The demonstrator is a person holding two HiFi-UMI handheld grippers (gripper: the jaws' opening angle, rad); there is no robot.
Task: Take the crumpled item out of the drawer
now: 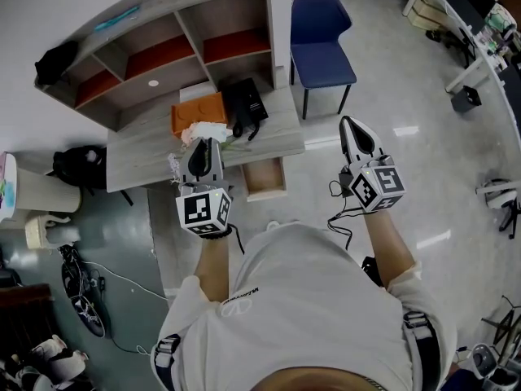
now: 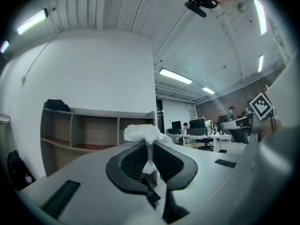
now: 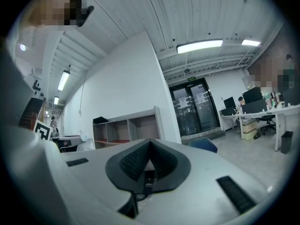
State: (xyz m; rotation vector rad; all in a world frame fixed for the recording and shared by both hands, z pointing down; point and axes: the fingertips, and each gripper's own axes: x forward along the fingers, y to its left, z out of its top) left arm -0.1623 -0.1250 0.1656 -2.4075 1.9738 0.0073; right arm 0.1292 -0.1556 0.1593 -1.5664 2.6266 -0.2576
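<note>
My left gripper [image 2: 150, 143] is shut on a white crumpled tissue [image 2: 142, 132], pinched between the dark pads, with its bunched top standing above the jaws. In the head view the left gripper [image 1: 205, 143] is held level over the front of the grey desk [image 1: 138, 163], the crumpled tissue [image 1: 207, 129] at its tips. The open wooden drawer [image 1: 266, 192] sticks out from under the desk edge, to the right of that gripper. My right gripper [image 1: 350, 124] hangs off the desk's right end, over the floor. Its jaws [image 3: 150, 143] are shut with nothing between them.
On the desk lie an orange pouch [image 1: 198, 112] and a black bag [image 1: 246, 104], with a shelf unit [image 1: 163, 55] behind. A blue chair [image 1: 321, 35] stands at the desk's right end. A black backpack [image 1: 77, 166] and shoes [image 1: 81, 300] are on the floor at left.
</note>
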